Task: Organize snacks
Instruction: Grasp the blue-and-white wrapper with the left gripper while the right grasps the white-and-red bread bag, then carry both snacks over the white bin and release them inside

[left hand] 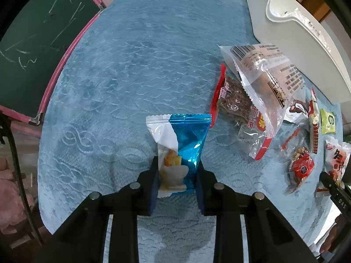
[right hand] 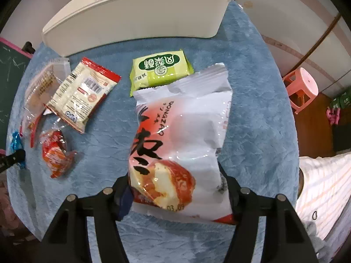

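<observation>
My left gripper [left hand: 177,175] is shut on a blue and white snack packet [left hand: 182,144], held upright over the blue cloth [left hand: 131,65]. My right gripper [right hand: 177,188] is shut on a large white and red jujube snack bag [right hand: 182,140]. A white bin [right hand: 136,15] stands at the back; it also shows in the left wrist view [left hand: 291,35]. Loose on the cloth lie a green packet [right hand: 160,70], a red-edged white packet [right hand: 83,92], a clear packet with brown cake [left hand: 263,81] and a small red wrapped sweet [right hand: 56,153].
A green chalkboard with a pink frame [left hand: 33,39] leans at the left edge of the table. A pink plastic stool [right hand: 301,89] stands on the floor to the right. A striped white cloth [right hand: 324,188] lies at the lower right.
</observation>
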Motion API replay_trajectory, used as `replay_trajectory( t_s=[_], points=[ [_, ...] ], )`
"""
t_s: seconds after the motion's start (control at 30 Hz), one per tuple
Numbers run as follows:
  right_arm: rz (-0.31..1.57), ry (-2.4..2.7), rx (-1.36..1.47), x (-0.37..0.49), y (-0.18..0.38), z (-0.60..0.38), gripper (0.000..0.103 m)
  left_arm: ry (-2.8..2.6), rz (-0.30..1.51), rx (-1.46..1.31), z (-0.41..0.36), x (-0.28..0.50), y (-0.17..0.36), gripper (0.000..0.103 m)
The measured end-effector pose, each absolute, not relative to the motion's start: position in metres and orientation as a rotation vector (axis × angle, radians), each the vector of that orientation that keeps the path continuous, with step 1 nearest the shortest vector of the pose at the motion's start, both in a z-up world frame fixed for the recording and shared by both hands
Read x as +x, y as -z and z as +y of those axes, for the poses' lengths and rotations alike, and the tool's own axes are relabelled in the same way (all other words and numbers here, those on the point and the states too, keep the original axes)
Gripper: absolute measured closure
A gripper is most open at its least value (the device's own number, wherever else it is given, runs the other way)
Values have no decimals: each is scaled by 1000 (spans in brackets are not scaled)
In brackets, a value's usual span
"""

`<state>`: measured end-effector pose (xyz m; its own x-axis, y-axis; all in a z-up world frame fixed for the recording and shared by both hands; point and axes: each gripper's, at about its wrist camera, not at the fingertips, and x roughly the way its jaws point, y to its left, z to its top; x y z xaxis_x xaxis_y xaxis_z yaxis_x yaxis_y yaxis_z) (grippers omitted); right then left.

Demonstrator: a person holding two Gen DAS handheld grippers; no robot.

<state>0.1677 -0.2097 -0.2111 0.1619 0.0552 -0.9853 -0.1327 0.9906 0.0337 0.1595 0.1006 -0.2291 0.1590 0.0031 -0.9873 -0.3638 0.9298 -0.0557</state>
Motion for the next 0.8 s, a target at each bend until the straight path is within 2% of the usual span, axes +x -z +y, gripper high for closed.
replay_trajectory(
  t_s=[0.17, 0.37, 0.8],
  points=[
    [1391, -167, 4, 161, 194, -215, 40, -248, 1392, -345, 99, 148, 220, 78],
    [1340, -232, 54, 155, 152, -208, 40, -173, 1342, -324, 79, 142, 182, 78],
    [1127, -339, 71, 180, 53, -204, 40, 22, 1124, -217, 20, 194, 55, 78]
  ],
)
